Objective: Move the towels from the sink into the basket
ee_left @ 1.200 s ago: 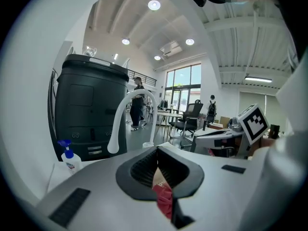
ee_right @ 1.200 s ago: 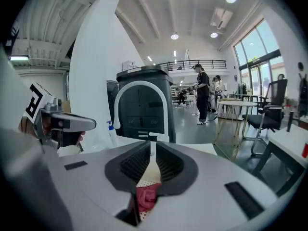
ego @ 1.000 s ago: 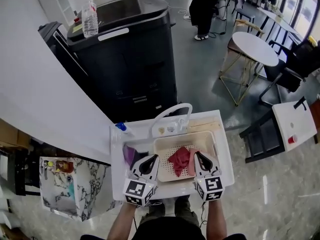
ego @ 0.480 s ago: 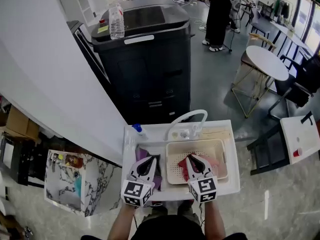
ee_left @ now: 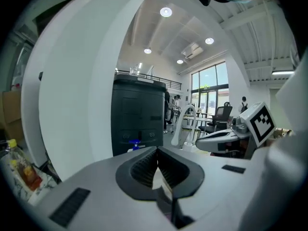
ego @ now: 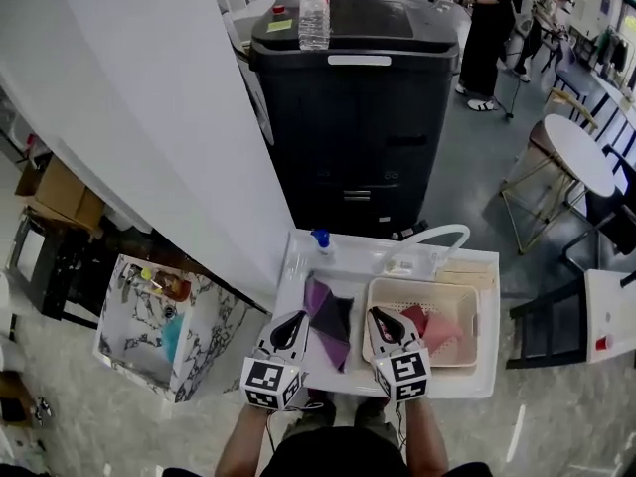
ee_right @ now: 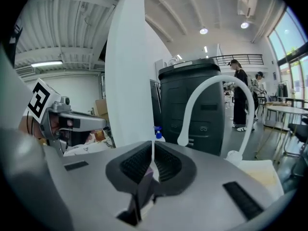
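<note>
A purple towel [ego: 333,318] lies crumpled in the sink [ego: 298,276] on the left of the white unit. To its right a beige perforated basket [ego: 422,284] holds a dark red towel [ego: 414,318] and a pink one [ego: 444,334]. My left gripper [ego: 295,319] hovers at the sink's left side with its jaws shut [ee_left: 156,150]. The right gripper [ego: 376,316] is by the basket's left rim, jaws together [ee_right: 153,146]. A sliver of purple cloth shows through the slit under the right jaws. I see nothing pinched in either gripper.
A white curved faucet [ego: 437,235] and a blue-capped bottle [ego: 320,238] stand at the back of the unit. Behind is a tall black machine [ego: 368,97] with a water bottle [ego: 313,13] on top. A white wall runs along the left, with a marble-patterned box [ego: 169,336] below it.
Both grippers have shifted left across the unit. The right one went from the basket's right side to its left rim, the left one from the sink's right to its left side.
</note>
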Demonstrator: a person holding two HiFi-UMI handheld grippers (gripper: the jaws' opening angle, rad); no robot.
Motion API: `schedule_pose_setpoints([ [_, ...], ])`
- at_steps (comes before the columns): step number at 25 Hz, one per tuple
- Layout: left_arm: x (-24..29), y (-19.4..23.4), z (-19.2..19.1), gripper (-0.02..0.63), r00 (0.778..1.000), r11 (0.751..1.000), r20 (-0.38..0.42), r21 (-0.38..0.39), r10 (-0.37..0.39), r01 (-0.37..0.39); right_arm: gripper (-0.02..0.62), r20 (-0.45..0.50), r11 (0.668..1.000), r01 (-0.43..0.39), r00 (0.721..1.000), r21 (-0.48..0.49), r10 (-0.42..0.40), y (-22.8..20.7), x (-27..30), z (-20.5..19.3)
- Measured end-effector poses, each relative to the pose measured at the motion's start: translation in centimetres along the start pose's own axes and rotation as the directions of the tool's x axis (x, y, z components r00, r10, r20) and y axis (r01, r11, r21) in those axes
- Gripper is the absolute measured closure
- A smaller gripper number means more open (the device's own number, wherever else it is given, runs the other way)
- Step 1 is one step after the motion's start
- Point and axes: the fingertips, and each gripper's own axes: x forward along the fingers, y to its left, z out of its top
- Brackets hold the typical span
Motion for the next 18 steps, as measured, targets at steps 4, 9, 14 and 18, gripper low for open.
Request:
schedule_pose_setpoints([
  [4,-1.4,2.3,-1.5,0.598,0.999,0.999,-0.017,-0.025,0.046,-0.047,0.555,-0.027,0.999,-0.044,0.999,-0.018,0.043,2.4,1.8,-0.7],
  [9,-2.7,4.2,-3.5,0.598,0.996,0.995,-0.044,-0.063,0.074,-0.076,0.555,-0.061,0.996,-0.084,0.995,-0.037,0.081,4.7,3.7,-1.6],
  [14,-2.3,5.5,-5.6,0.598,0.994,0.992,-0.076,-0.092,0.075,-0.082,0.555,-0.111,0.994,-0.094,0.990,-0.048,0.089,5.7,5.1,-3.4],
  [18,-1.5,5.6,-7.3,0.598,0.993,0.993,-0.109,-0.100,0.053,-0.065,0.555,-0.154,0.995,-0.097,0.984,-0.036,0.091,6.0,5.8,-5.4],
])
